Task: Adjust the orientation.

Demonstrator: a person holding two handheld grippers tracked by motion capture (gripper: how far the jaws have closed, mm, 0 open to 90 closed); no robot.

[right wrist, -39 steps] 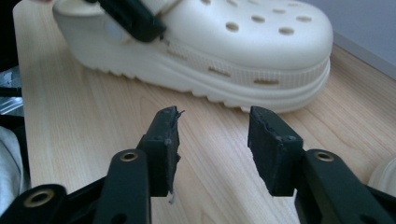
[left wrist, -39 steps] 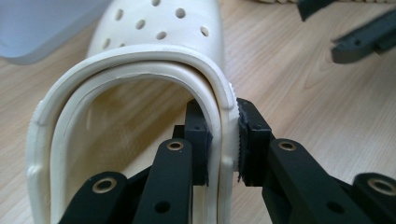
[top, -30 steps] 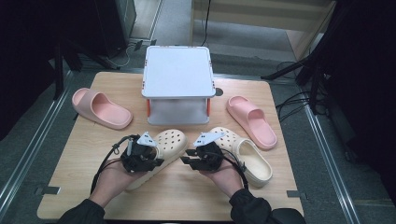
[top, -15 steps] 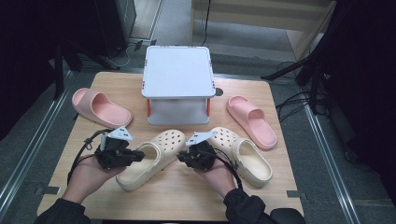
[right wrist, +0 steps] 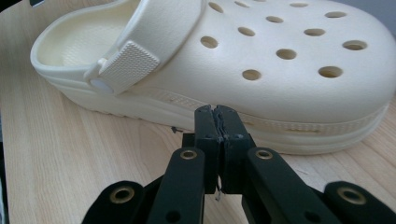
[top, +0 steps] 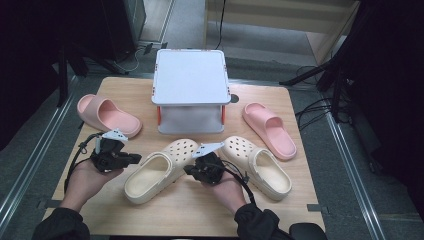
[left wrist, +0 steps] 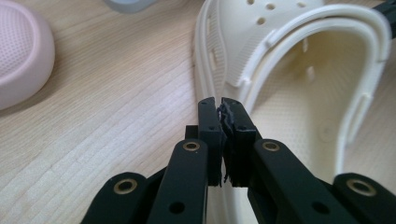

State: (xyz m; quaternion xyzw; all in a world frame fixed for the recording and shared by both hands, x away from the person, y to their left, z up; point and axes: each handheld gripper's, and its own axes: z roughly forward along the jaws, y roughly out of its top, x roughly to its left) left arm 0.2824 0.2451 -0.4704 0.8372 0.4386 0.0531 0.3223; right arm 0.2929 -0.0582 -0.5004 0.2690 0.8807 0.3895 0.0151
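Observation:
Two cream clogs lie side by side on the wooden table (top: 260,100). The left clog (top: 157,170) sits between my two grippers. My left gripper (top: 136,159) is just off its left side, pointing at its rim. In the left gripper view the jaws have just closed, pads together on nothing (left wrist: 220,105), with the clog's heel opening (left wrist: 299,70) beyond. My right gripper (top: 188,170) is at the clog's right side. Its jaws have also just closed, empty (right wrist: 217,112), in front of the clog's sole edge (right wrist: 280,60). The right clog (top: 257,165) lies behind the right hand.
A white-topped stand (top: 190,87) with a grey lower box sits at the middle back of the table. One pink slide (top: 107,115) lies at the left, also in the left gripper view (left wrist: 18,60), and another pink slide (top: 270,130) at the right. Dark floor and cables surround the table.
My left gripper has drawn back to the left, off the left cream clog. The right gripper has shifted a little to the left beside the same clog.

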